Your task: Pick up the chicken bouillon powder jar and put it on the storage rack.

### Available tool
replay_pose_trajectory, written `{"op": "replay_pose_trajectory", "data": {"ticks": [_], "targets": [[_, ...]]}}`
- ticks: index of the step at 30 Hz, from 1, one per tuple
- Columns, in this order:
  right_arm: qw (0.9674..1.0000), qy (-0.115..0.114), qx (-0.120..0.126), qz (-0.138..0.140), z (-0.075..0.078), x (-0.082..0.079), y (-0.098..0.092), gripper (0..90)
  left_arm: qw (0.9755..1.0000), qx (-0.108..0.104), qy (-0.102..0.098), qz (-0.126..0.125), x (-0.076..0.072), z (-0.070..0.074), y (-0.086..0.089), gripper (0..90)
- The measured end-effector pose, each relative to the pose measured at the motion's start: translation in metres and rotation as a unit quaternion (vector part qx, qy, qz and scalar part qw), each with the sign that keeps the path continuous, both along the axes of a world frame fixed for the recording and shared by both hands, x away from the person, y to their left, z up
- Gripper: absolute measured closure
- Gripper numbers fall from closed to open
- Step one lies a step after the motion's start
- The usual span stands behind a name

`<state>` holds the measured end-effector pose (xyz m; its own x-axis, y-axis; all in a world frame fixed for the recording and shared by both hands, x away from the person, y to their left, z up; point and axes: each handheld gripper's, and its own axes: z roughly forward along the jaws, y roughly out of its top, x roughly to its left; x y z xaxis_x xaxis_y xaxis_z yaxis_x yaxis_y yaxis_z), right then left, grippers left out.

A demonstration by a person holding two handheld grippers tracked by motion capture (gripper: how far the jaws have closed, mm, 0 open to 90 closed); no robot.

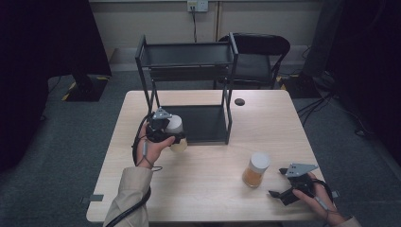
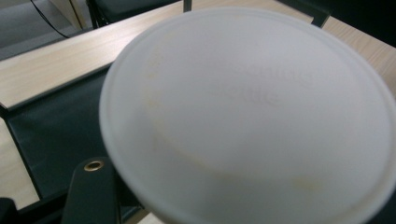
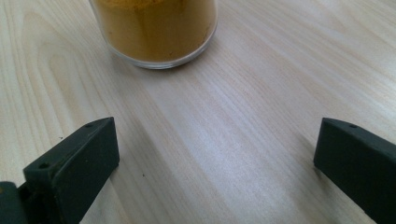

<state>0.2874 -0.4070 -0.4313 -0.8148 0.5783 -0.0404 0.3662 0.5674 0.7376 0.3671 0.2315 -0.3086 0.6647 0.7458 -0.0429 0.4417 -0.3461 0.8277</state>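
White-lidded jar [image 1: 175,132] hangs clamped in the left gripper [image 1: 163,128] before the black rack [image 1: 189,61], above the bench [image 1: 208,189]. Its lid [image 2: 247,112] looms in the left gripper view. The right gripper [image 3: 215,163] gapes wide near a second jar [image 3: 156,32].

Room was dim with dark corners off the table [image 1: 208,189], tabletop evenly lit from above with soft shadows, the white lid [image 2: 247,116] was blurred out of focus, and the wood grain by the jar [image 3: 156,30] stayed sharp.
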Motion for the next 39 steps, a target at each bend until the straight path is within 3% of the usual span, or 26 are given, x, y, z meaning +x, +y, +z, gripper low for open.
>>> {"op": "replay_pose_trajectory", "data": {"ticks": [18, 39], "targets": [[1.0000, 0.000, 0.000, 0.000, 0.000, 0.000, 0.000, 0.0, 0.9999, 0.006, 0.006, -0.011, 0.020, 0.062, -0.006, 34.6], [1.0000, 0.000, 0.000, 0.000, 0.000, 0.000, 0.000, 0.0, 0.9999, 0.001, -0.008, -0.015, 0.028, 0.126, -0.003, 34.7]]}}
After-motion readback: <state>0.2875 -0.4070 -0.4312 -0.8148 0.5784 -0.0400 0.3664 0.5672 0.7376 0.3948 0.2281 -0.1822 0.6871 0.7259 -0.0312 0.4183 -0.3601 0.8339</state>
